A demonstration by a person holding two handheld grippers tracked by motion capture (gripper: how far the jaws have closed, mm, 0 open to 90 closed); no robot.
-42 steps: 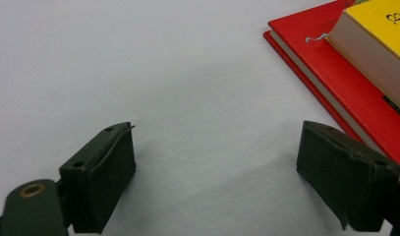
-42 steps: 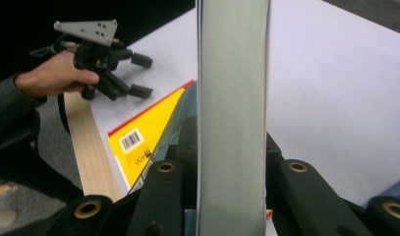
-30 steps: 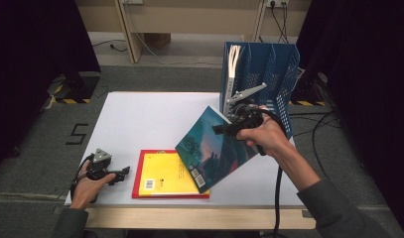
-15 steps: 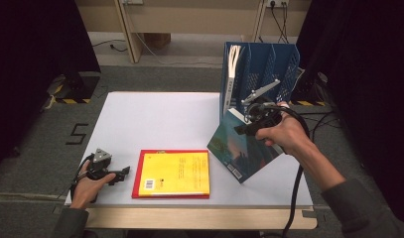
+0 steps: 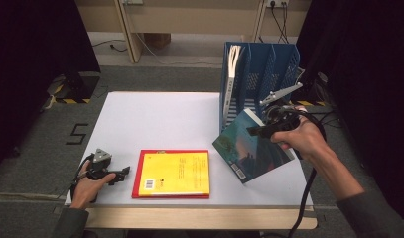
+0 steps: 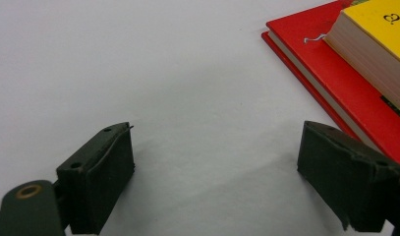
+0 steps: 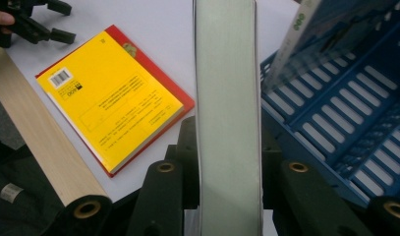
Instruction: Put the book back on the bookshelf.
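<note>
My right gripper (image 5: 257,130) is shut on a teal-covered book (image 5: 247,152), held tilted above the white table just in front of the blue file rack (image 5: 269,69). In the right gripper view the book's pale page edge (image 7: 227,98) runs upright between the jaws of this gripper (image 7: 228,157). A yellow book (image 5: 178,171) lies on a red book (image 5: 137,174) near the front edge. Left of them my left gripper (image 5: 123,172) rests on the table, open. Its jaws (image 6: 222,169) hold nothing, and the red book (image 6: 335,83) lies just beyond the right pad.
A white book (image 5: 233,64) stands in the rack's leftmost slot, and it leans over the rack (image 7: 345,113) in the right gripper view. The table's wooden front edge (image 5: 189,218) runs below the books. Bare white tabletop (image 5: 160,119) spreads behind the stacked books.
My right gripper has carried the teal book to the right, off the stacked books and up to the front of the blue rack. The left gripper has stayed put.
</note>
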